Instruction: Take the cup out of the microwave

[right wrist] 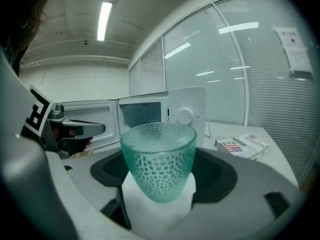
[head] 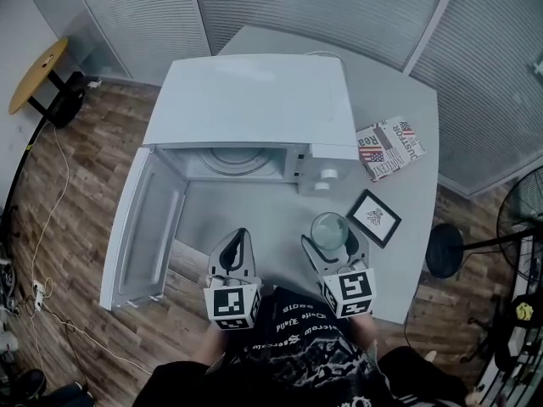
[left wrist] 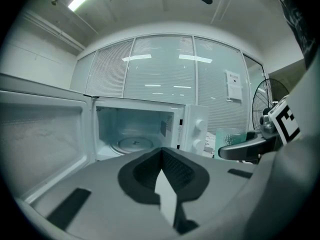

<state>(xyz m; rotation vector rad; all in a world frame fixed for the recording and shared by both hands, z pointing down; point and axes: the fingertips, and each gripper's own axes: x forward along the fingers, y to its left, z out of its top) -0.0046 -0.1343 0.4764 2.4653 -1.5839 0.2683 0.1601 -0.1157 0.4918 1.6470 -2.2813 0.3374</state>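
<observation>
The white microwave (head: 254, 100) stands on the grey table (head: 399, 100) with its door (head: 140, 227) swung wide to the left. Its cavity holds only the glass turntable (left wrist: 132, 144). A green dimpled glass cup (head: 330, 230) is outside the oven, upright in front of the control panel (head: 327, 172). My right gripper (head: 333, 237) is shut on the cup (right wrist: 159, 159), one jaw on each side. My left gripper (head: 237, 242) hovers in front of the open cavity, shut with nothing in it. In the left gripper view its jaws (left wrist: 162, 156) meet at their tips.
A folded newspaper (head: 390, 147) lies right of the microwave, and a small black picture frame (head: 374, 217) lies beside the cup. The table's front edge runs just under both grippers. A black stool (head: 444, 250) and a fan (head: 522, 219) stand off the right side.
</observation>
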